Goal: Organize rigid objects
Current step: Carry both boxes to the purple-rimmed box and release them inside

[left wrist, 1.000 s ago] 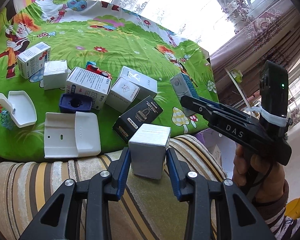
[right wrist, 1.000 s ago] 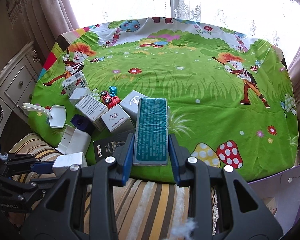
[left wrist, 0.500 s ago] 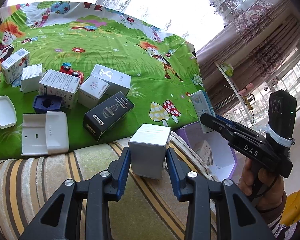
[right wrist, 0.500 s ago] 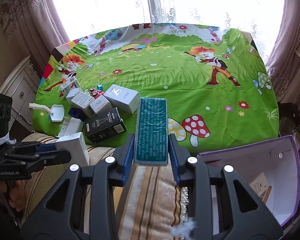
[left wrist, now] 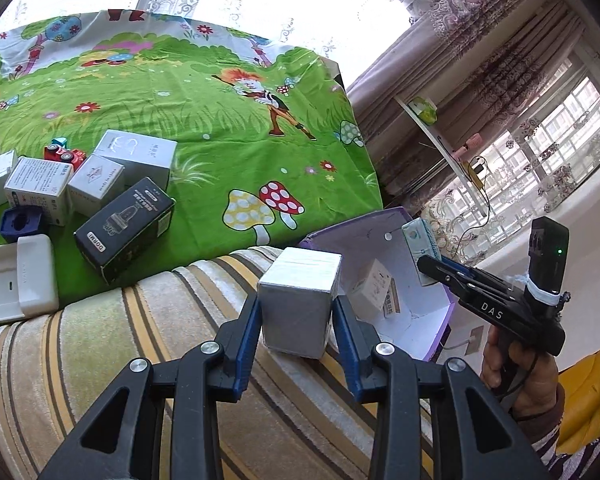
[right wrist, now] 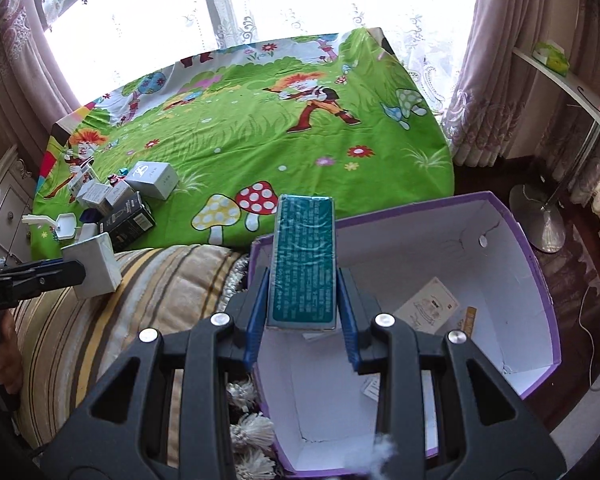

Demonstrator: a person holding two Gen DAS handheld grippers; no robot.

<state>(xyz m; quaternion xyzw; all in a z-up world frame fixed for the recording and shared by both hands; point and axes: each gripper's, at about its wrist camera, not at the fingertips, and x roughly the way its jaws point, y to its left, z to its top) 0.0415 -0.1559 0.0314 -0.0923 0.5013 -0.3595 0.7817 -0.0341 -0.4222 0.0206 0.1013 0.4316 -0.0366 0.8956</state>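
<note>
My left gripper (left wrist: 296, 320) is shut on a plain white box (left wrist: 298, 304), held over the striped blanket (left wrist: 140, 340) near the bed's edge. The same white box (right wrist: 94, 266) shows at the left of the right wrist view. My right gripper (right wrist: 302, 312) is shut on a long teal box (right wrist: 303, 264), held above the near left corner of an open purple carton (right wrist: 512, 276) with a white inside. In the left wrist view the teal box (left wrist: 420, 240) hangs over that purple carton (left wrist: 412, 308). A few paper-like items lie on the carton's floor.
Several boxes stay on the green cartoon bedsheet (left wrist: 220, 120): a black box (left wrist: 126, 230), white boxes (left wrist: 136, 156), a red toy car (left wrist: 64, 154), a blue holder (left wrist: 20, 224) and a white plastic cradle (left wrist: 22, 280). Curtains, a shelf and a floor lamp base (right wrist: 540, 216) stand beyond the carton.
Both grippers have swung right from the bed toward the purple carton, each with its box still held. The carton has come into view, and the right gripper's teal box now hangs over it.
</note>
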